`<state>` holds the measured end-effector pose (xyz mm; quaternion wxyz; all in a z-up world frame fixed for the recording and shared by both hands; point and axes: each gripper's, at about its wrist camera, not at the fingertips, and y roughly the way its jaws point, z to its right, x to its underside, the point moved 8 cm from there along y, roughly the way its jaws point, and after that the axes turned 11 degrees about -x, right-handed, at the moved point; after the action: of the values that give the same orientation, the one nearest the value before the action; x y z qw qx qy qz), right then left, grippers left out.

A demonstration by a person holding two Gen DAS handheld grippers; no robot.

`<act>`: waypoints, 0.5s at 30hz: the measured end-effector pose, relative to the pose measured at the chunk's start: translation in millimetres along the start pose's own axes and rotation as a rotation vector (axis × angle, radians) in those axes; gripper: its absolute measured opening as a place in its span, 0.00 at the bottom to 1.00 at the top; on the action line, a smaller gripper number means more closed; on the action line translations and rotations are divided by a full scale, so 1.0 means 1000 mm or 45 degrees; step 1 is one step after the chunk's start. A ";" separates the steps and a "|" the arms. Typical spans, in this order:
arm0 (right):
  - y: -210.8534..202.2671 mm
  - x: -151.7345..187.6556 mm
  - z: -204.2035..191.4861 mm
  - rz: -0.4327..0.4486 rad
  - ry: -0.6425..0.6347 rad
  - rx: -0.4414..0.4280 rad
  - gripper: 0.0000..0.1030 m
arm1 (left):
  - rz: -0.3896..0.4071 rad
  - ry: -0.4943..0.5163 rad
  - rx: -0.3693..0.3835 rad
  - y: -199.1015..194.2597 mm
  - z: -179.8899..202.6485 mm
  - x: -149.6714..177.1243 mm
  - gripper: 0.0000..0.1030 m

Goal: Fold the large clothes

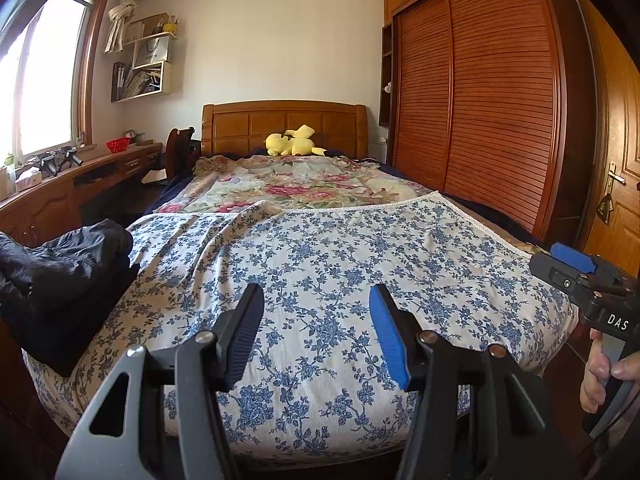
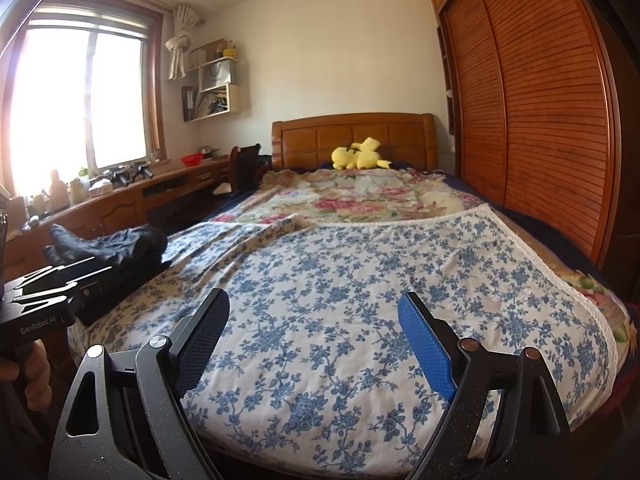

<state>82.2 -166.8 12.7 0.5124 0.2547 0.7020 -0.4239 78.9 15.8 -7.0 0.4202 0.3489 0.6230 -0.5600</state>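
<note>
A pile of dark clothes lies crumpled at the near left corner of the bed. It rests on a white sheet with blue flowers spread over the foot of the bed. My left gripper hovers above this sheet, to the right of the dark pile, open with nothing between its fingers. My right gripper hangs further right over the sheet, open wider and empty too. Each gripper shows in the other's view, the right gripper at the right edge and the left gripper at the left edge.
Past the sheet lie a rose-patterned quilt and a yellow plush toy by the wooden headboard. A slatted wardrobe runs along the right, a desk and chair along the left under the window. A person's hand holds the right gripper's handle.
</note>
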 end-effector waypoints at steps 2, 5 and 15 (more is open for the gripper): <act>0.000 0.000 0.000 -0.001 0.000 -0.001 0.85 | -0.001 -0.001 0.001 0.000 0.000 0.000 0.53; 0.000 0.000 -0.001 -0.002 0.000 -0.002 0.85 | 0.000 -0.001 0.000 0.000 0.000 0.000 0.53; 0.000 0.000 -0.001 -0.001 0.002 -0.001 0.85 | 0.001 0.000 -0.002 -0.002 0.000 0.000 0.53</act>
<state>81.3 -166.2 12.7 0.5116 0.2546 0.7028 -0.4237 77.3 15.9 -6.5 0.4206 0.3489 0.6234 -0.5593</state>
